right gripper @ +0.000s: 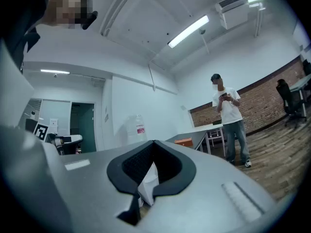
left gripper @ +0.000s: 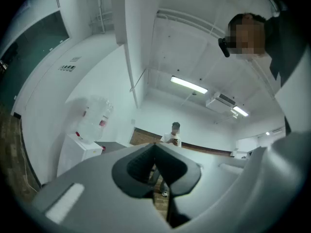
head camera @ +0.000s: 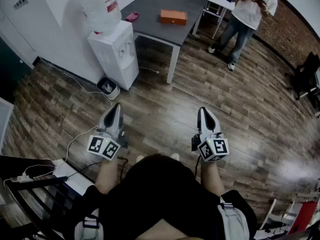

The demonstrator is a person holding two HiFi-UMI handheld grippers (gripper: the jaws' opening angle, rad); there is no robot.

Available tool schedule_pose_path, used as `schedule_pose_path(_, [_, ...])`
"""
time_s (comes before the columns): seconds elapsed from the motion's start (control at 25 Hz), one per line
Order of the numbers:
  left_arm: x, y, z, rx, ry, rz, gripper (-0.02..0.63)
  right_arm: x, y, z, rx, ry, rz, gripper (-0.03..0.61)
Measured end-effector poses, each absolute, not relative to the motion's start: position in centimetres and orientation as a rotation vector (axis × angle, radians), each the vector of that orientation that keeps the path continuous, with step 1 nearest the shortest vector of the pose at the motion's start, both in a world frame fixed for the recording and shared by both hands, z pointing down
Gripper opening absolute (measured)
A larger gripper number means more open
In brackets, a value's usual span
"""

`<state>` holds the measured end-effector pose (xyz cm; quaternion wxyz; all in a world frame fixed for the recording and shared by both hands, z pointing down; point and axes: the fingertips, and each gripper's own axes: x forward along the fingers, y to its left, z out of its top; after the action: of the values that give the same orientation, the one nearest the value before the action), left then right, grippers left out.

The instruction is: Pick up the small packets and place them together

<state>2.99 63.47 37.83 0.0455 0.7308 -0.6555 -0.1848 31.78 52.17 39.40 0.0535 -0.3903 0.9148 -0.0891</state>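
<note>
I hold both tongs out in front of me over the wood-plank floor (head camera: 165, 104), side by side and well apart. The left tongs (head camera: 116, 108) are closed, their dark pads pressed together with nothing pinched between them. The left gripper view (left gripper: 155, 152) shows the same. The right tongs (head camera: 204, 112) are closed too and just as empty (right gripper: 154, 145).

Ahead of the left tongs, a little to their left, stands a white water dispenser (head camera: 117, 54) with a clear bottle (head camera: 100, 6) on top. A small white tub (head camera: 107, 86) sits on the floor at its foot. Beyond both tongs, past the dispenser, is a grey table (head camera: 155, 14). On it lies an orange box (head camera: 173, 17), with a small pink thing (head camera: 132, 16) near the edge closest to the dispenser.

Far ahead of the right tongs, and to their right, a person in a white T-shirt (head camera: 252, 6) stands looking at something held in both hands. A white cable (head camera: 75, 136) runs over the floor to the left of the left tongs.

I cannot tell from any view where the small packets lie.
</note>
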Motion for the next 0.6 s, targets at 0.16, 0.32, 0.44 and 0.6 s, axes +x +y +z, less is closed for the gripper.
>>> schedule_pose_path(0.16, [2.8, 63.6, 38.0, 2.226, -2.003, -0.556, 0.000, 32.0, 52.0, 40.1, -1.191, 2.761, -0.290, 0.000])
schedule_pose_path(0.32, [2.6, 63.7, 38.0, 2.231, -2.007, -0.547, 0.000, 31.7, 52.1, 40.2, -1.178, 2.763, -0.298, 0.000])
schedule_pose_path(0.44, [2.4, 63.7, 38.1, 2.232, -2.006, -0.546, 0.000, 31.2, 52.1, 40.3, -1.169, 2.772, -0.294, 0.000])
schedule_pose_path(0.6, [2.1, 63.9, 38.3, 2.231, -1.999, -0.552, 0.000, 30.6, 52.1, 40.3, -1.166, 2.783, -0.286, 0.000])
